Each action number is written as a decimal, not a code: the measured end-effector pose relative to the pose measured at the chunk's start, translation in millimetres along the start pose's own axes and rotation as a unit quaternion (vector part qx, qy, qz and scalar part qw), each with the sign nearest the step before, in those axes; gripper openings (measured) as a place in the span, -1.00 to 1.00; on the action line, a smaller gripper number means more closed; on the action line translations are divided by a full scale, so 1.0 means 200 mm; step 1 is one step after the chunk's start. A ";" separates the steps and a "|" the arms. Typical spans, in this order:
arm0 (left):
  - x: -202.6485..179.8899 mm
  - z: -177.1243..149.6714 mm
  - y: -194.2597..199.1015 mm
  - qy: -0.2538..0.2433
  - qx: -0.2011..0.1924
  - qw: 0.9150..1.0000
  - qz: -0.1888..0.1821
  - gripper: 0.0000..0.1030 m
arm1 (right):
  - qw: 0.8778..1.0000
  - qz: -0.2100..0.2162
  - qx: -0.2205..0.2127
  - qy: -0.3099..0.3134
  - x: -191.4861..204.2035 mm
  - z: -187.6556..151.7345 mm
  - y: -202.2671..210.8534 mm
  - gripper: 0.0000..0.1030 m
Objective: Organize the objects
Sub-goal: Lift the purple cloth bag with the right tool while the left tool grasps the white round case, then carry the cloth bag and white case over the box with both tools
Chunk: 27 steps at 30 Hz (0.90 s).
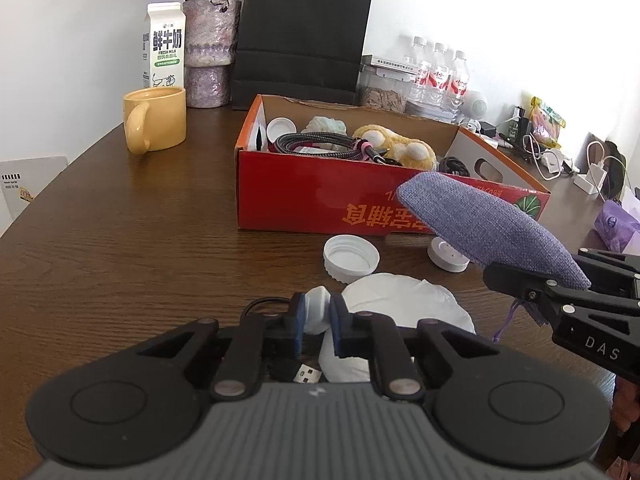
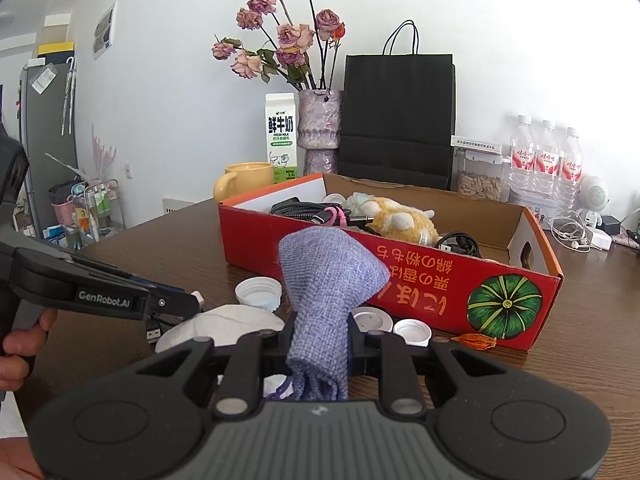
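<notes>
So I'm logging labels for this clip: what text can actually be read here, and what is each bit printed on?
"鲜牛奶" and "FRESH MILK": white milk carton beside the vase.
"GenRobot.AI": black left gripper, on its arm.
"DAS": black right gripper, on its arm.
Orange Chinese characters, upside down, not reliably readable: red cardboard box.
Red labels on the clear water bottles: too small.
Small print on the carton: blurred.

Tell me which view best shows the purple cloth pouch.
The right wrist view: the purple cloth pouch stands centred between that tool's fingers, nearly whole. The left wrist view shows it side-on at the right.
</notes>
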<state>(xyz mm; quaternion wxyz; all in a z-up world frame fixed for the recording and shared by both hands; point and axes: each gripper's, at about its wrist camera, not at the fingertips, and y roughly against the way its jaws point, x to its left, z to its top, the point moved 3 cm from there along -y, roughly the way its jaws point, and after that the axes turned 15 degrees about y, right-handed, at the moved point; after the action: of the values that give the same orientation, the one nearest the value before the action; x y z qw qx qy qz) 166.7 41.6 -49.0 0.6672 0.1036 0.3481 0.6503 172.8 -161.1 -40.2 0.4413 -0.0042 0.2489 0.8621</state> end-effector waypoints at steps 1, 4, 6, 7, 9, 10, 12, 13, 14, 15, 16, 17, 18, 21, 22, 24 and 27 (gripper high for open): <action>0.00 0.00 0.01 0.001 -0.002 1.000 0.000 -0.76 | 1.000 -0.001 -0.001 0.000 0.00 0.00 0.01 -0.63; 0.01 0.00 0.02 0.005 -0.008 1.000 -0.002 -0.79 | 1.000 -0.003 -0.003 0.000 0.00 0.00 0.01 -0.63; 0.01 0.00 0.03 0.006 -0.012 1.000 -0.001 -0.79 | 1.000 -0.003 -0.003 0.000 0.00 0.00 0.01 -0.63; 0.01 0.00 0.04 0.008 -0.014 1.000 -0.002 -0.79 | 1.000 -0.004 -0.003 -0.001 0.00 0.00 0.01 -0.63; 0.01 0.00 0.05 0.010 -0.017 1.000 -0.003 -0.79 | 1.000 -0.004 -0.004 -0.001 0.00 0.00 0.01 -0.63; 0.02 0.00 0.05 0.011 -0.018 1.000 -0.003 -0.79 | 1.000 -0.005 -0.004 -0.001 0.00 0.00 0.01 -0.63; 0.02 0.00 0.05 0.011 -0.016 1.000 0.001 -0.79 | 1.000 -0.005 -0.003 -0.001 0.00 0.00 0.01 -0.63; 0.02 0.00 0.04 0.012 -0.012 1.000 0.007 -0.78 | 1.000 -0.006 -0.003 -0.001 0.00 0.00 0.02 -0.63; 0.03 -0.01 0.03 0.012 -0.008 1.000 0.013 -0.76 | 1.000 -0.006 -0.003 0.000 0.01 0.00 0.02 -0.63; 0.03 -0.01 0.02 0.011 -0.005 1.000 0.014 -0.74 | 1.000 -0.006 -0.002 0.000 0.01 0.00 0.02 -0.63; 0.02 -0.01 0.02 0.009 -0.005 1.000 0.014 -0.72 | 1.000 -0.006 -0.002 -0.001 0.00 0.00 0.02 -0.63; 0.02 -0.01 0.01 0.008 -0.005 1.000 0.016 -0.70 | 1.000 -0.006 -0.002 -0.002 0.00 0.00 0.02 -0.63; 0.02 -0.01 0.01 0.008 -0.004 1.000 0.017 -0.68 | 1.000 -0.006 -0.003 -0.002 0.00 0.00 0.02 -0.63; 0.02 0.00 -0.02 0.011 -0.003 1.000 0.022 -0.64 | 1.000 -0.005 -0.003 -0.003 0.00 0.00 0.02 -0.63; 0.02 0.01 -0.03 0.011 -0.002 1.000 0.026 -0.58 | 1.000 -0.004 -0.003 -0.003 0.00 0.00 0.02 -0.63; 0.03 0.01 -0.06 0.011 0.005 0.999 0.034 -0.47 | 1.000 -0.003 -0.003 -0.003 0.00 0.00 0.02 -0.63; 0.03 0.01 -0.08 0.014 0.003 0.999 0.041 -0.39 | 1.000 -0.002 -0.005 -0.005 0.00 0.00 0.02 -0.63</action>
<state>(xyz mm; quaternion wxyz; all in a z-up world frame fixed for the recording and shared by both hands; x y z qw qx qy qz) 180.7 46.2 -59.7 0.6349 0.1110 0.3548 0.6773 170.3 -163.3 -38.9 0.4438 -0.0029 0.2426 0.8626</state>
